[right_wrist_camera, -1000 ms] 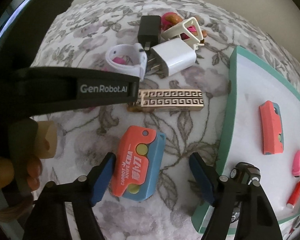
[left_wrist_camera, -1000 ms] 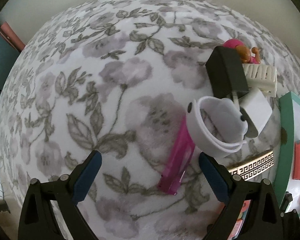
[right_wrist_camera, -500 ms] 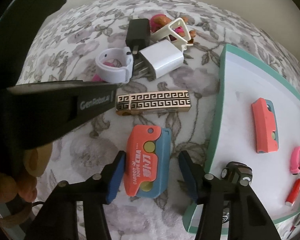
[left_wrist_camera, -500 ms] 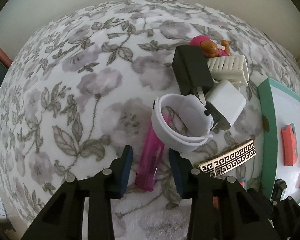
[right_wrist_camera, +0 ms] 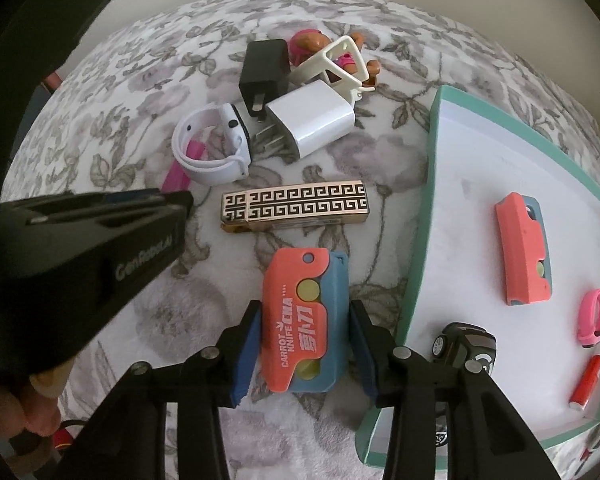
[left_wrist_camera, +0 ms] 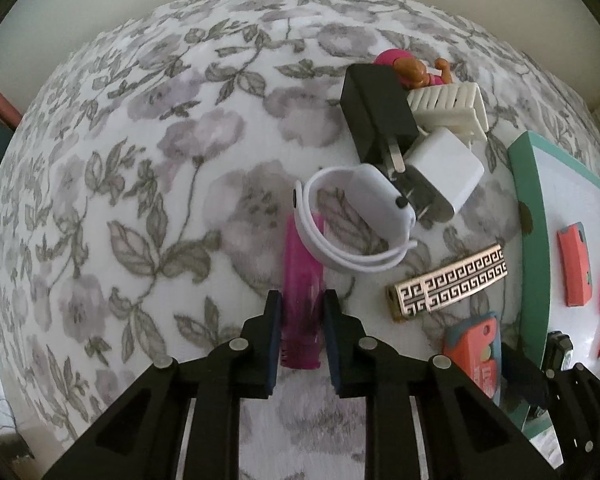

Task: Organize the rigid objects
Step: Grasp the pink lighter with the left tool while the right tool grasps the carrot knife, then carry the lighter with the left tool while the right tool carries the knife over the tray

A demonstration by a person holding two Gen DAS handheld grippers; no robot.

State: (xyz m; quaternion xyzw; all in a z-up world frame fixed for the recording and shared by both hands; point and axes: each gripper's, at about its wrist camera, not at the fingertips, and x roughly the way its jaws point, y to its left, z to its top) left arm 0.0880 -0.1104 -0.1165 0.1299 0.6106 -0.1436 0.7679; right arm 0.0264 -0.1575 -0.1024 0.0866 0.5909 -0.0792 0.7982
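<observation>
Left tongs (left_wrist_camera: 299, 316) are clamped on the pink tube (left_wrist_camera: 302, 276), its long axis running straight up-frame. Right tongs (right_wrist_camera: 303, 334) straddle the carrot knife (right_wrist_camera: 305, 320) lengthwise, not quite pinching yet; the tray (right_wrist_camera: 424, 216) sits right of it.

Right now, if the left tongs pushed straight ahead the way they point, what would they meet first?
The left tongs already straddle the pink lighter. Straight ahead, the white watch band resting over the lighter's far end comes first, though depth is hard to judge.

"CARROT KNIFE" on coral toy (right_wrist_camera: 300, 322)
</observation>
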